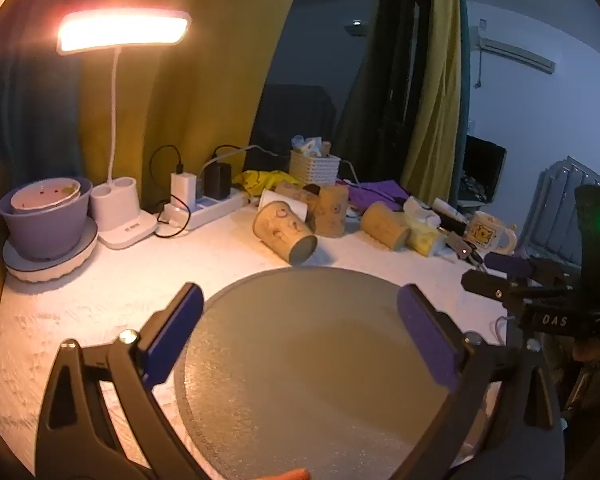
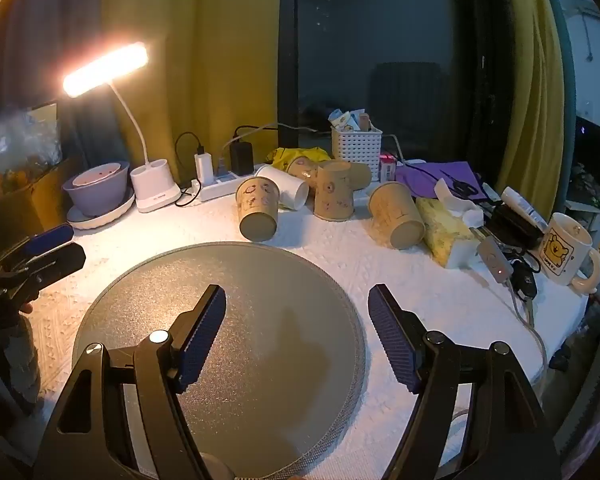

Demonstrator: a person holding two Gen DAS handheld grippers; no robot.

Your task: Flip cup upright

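Both grippers, left and right, hold their fingers wide open over the round mat with nothing inside, so the tipped cup is not yet stood up.

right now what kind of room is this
Probably a bedroom or dorm desk by a window: a lit desk lamp, a power strip with chargers, yellow curtains, and a cartoon mug amid clutter.

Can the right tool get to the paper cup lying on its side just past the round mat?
Probably yes. The right tool is open above the round mat, and the tipped cup lies just beyond the mat's far edge with nothing between them. The other cups sit behind and beside it.
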